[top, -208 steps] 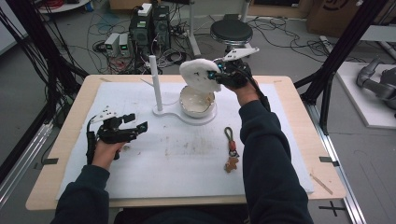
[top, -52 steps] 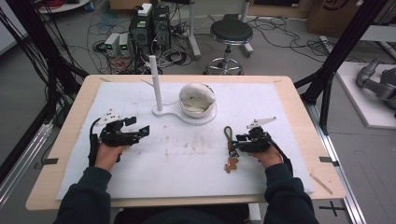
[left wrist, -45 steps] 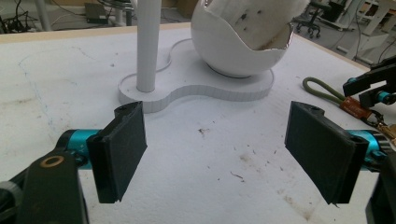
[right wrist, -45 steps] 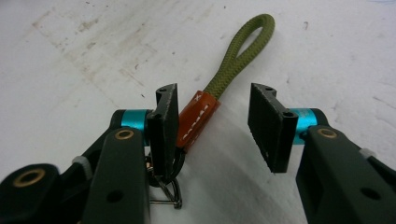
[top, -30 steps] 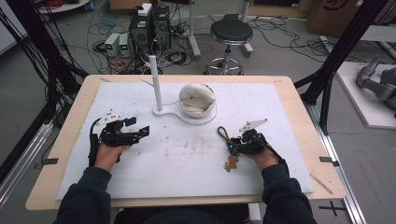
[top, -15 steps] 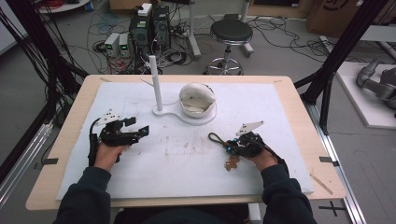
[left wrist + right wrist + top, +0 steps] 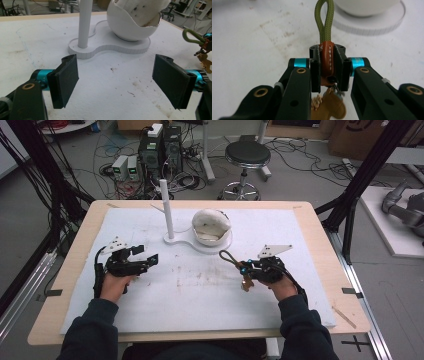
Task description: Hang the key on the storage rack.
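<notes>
A keychain with an olive cord loop, a brown leather band and a tan charm is clamped in my right gripper. Its jaws have just been closing, and the pads press the leather band from both sides. In the high view this gripper sits right of centre on the white mat, with the loop sticking out towards the stand. My left gripper rests on the mat's left side. Its jaws stand wide open with nothing between them.
A white stand at the mat's far middle carries an upright post and a cracked, egg-like white shell with soft lining. The wooden table edge frames the mat. A stool and cables lie beyond.
My right hand has shifted a little left with the keychain in its jaws, and the cord loop now points up and left. The left hand has stayed put.
</notes>
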Tool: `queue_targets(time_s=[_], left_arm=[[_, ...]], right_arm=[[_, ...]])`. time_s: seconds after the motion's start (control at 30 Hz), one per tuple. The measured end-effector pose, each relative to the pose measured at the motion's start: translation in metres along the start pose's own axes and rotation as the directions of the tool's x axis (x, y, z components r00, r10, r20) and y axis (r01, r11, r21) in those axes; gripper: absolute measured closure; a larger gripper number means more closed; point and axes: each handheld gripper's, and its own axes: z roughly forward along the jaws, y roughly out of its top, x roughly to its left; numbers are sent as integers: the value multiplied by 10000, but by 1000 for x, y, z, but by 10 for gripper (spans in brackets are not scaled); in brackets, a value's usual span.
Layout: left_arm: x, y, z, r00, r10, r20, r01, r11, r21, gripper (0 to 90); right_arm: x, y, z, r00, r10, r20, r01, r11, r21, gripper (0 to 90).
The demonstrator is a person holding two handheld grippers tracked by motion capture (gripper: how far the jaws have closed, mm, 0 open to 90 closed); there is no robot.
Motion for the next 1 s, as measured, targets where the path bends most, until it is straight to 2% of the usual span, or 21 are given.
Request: queue_targets(time_s=[0.1, 0.23, 0.37, 0.53, 0.83, 1.0], left_arm=[[2, 0, -2, 9986, 249, -470, -256, 9996, -140, 217], [6, 1, -7, 9942, 510, -945, -550, 9977, -403, 224], [10, 1, -11, 9942, 375, -1006, -431, 9976, -541, 224], [11, 1, -11, 9947, 277, -991, -333, 9979, -554, 224], [11, 1, -10, 9955, 263, -914, -317, 9978, -584, 224], [11, 1, -11, 9957, 251, -897, -303, 9979, -573, 224]], right_arm=[[2, 10, -2, 9999, 112, -27, -113, 9974, -706, 782], [7, 27, -2, 9996, 269, -103, -282, 9860, -1643, 781], [11, 48, 7, 9996, 274, -56, -280, 9749, -2209, 782], [16, 74, 26, 9990, 327, -320, -394, 9707, -2372, 782], [30, 126, 57, 9979, -266, -587, 94, 9610, -2763, 782], [35, 149, 73, 9968, -381, -704, 160, 9568, -2904, 782]])
